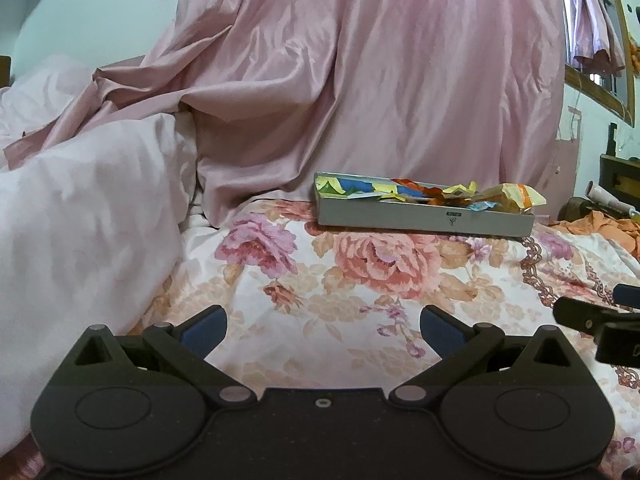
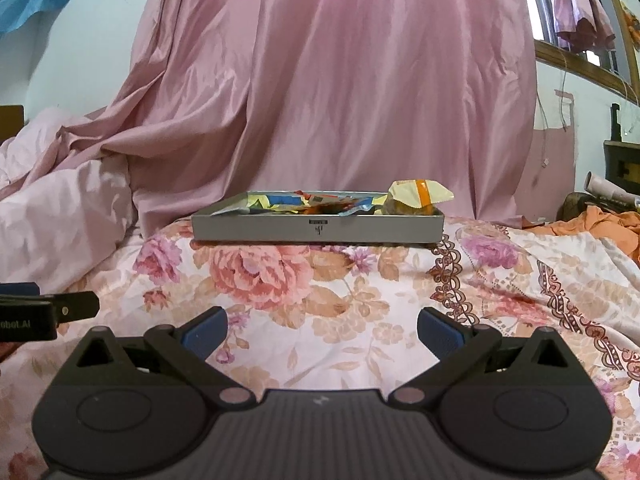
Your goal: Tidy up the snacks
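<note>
A shallow grey tray [image 1: 424, 219] [image 2: 256, 231] lies on the flowered bedsheet, ahead of both grippers. Several colourful snack wrappers [image 1: 404, 190] [image 2: 296, 202] fill it. A yellow packet with an orange stripe [image 1: 516, 194] [image 2: 420, 194] sticks up at the tray's right end. My left gripper [image 1: 323, 330] is open over the sheet, well short of the tray, with nothing between its blue pads. Equally open and holding nothing, my right gripper [image 2: 322, 330] faces the tray's front wall. Each gripper shows at the edge of the other's view, the right gripper [image 1: 600, 320] and the left gripper [image 2: 48, 312].
A pink curtain [image 2: 340, 80] hangs right behind the tray. A pale quilt [image 1: 80, 220] is heaped on the left. Orange cloth [image 2: 600, 224] and clutter lie at the far right. Flowered sheet [image 2: 320, 280] stretches between grippers and tray.
</note>
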### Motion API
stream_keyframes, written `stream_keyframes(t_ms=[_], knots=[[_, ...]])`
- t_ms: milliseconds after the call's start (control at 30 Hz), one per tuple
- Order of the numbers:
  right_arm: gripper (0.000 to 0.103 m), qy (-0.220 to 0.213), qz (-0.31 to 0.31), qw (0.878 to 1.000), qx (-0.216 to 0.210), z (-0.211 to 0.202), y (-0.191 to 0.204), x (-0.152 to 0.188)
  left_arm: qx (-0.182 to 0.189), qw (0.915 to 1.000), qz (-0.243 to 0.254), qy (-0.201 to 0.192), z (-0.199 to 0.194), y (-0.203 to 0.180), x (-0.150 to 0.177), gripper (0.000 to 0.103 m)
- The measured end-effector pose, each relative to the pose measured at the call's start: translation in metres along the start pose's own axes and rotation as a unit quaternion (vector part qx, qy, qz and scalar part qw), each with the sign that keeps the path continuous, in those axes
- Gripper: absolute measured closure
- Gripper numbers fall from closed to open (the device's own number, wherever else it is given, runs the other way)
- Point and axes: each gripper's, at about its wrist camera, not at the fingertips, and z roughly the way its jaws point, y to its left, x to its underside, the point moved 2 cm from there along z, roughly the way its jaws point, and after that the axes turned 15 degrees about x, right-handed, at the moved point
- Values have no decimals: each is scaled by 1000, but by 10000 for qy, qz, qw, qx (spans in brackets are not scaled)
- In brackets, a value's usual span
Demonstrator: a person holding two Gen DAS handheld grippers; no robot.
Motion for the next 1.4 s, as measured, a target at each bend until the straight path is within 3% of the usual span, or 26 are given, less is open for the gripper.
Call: stream_keyframes(t_ms=[1400], knots=[[0, 24, -101, 9999, -19, -2, 4, 5, 23, 9999, 114, 73, 0, -4, 3, 1]])
